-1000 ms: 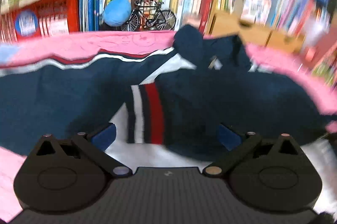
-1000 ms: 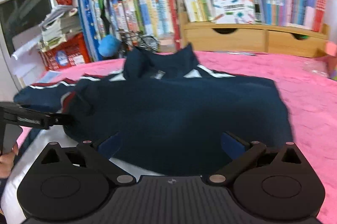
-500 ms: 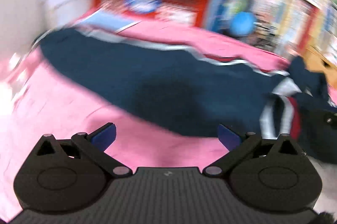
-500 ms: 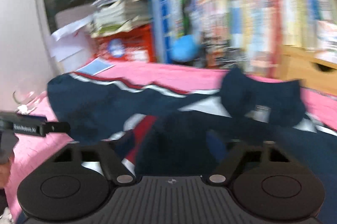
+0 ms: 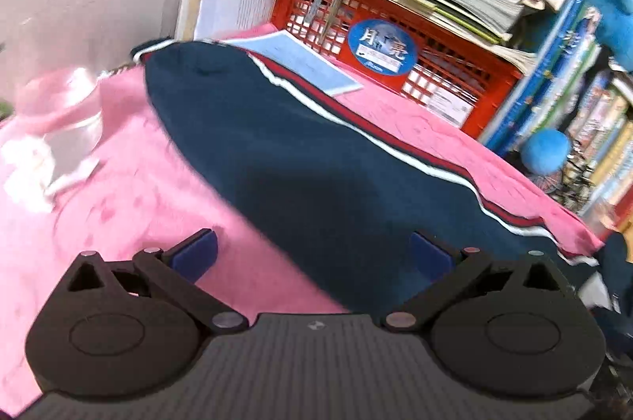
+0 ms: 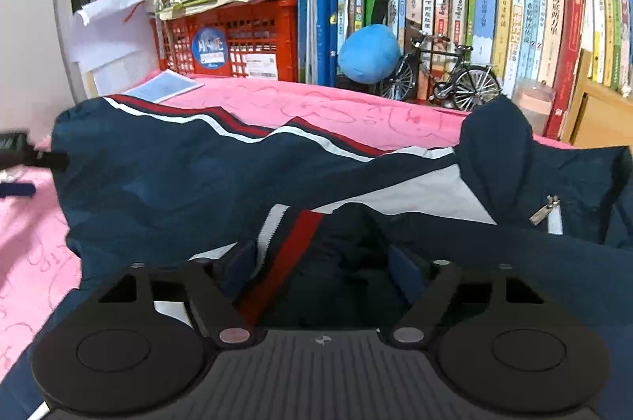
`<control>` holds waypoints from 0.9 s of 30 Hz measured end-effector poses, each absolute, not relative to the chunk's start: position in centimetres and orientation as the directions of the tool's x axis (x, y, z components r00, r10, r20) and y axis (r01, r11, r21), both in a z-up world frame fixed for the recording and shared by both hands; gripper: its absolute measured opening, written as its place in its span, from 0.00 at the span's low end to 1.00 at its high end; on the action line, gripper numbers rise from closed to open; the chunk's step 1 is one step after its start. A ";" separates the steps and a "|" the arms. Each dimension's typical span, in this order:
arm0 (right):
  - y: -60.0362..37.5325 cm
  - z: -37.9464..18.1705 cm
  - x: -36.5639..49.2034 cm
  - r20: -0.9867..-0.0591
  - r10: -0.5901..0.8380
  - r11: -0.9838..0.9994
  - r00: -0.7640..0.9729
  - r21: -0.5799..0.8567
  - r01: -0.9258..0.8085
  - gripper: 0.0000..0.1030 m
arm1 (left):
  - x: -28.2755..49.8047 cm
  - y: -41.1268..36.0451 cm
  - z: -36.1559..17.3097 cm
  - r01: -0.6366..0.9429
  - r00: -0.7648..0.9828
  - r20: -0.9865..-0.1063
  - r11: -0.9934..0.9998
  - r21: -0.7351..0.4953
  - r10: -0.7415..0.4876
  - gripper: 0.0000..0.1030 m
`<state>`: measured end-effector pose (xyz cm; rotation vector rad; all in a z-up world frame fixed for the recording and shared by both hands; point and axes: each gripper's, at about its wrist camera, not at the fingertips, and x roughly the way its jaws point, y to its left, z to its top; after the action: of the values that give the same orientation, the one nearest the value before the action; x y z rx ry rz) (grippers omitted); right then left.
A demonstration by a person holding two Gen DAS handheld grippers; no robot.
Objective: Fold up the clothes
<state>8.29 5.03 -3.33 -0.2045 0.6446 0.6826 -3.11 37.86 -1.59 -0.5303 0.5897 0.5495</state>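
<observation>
The navy jacket (image 6: pixel 198 175) lies on the pink-covered desk (image 5: pixel 130 182), its outstretched sleeve (image 5: pixel 300 143) running long toward the red crate (image 5: pixel 395 36). The left gripper (image 5: pixel 312 254), jaws wide and empty, hangs nearest, over the sleeve's near edge. The right gripper (image 6: pixel 320 265), jaws opening, straddles bunched fabric by the striped cuff (image 6: pixel 289 234); no pad presses it.

Your left tool (image 5: pixel 312 254) points downward with its two blue-padded fingers (image 5: pixel 196 254) spread wide apart, nothing pressed between them. Your right tool (image 6: pixel 322 267) also tilts downward, its jaws opening, cloth lying between the pads without being pinched.
</observation>
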 end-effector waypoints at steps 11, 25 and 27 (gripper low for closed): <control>4.9 -3.3 9.1 -0.632 0.498 0.790 0.594 0.048 -0.611 0.92 | -0.9 38.4 -0.9 -0.414 0.847 -0.505 0.803 -0.429 0.167 0.37; 4.9 -3.3 9.1 -0.633 0.498 0.790 0.592 0.049 -0.612 0.92 | -0.5 36.0 1.1 -0.600 0.701 -0.585 0.781 -0.175 0.407 0.86; 4.8 -3.3 9.1 -0.633 0.499 0.789 0.591 0.049 -0.613 0.92 | 0.8 37.8 0.2 -0.692 0.628 -0.623 0.700 -0.174 0.466 0.86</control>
<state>9.06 4.84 -3.27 -0.1818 0.6774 0.6508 0.76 37.80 0.24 -0.4233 0.5801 0.6869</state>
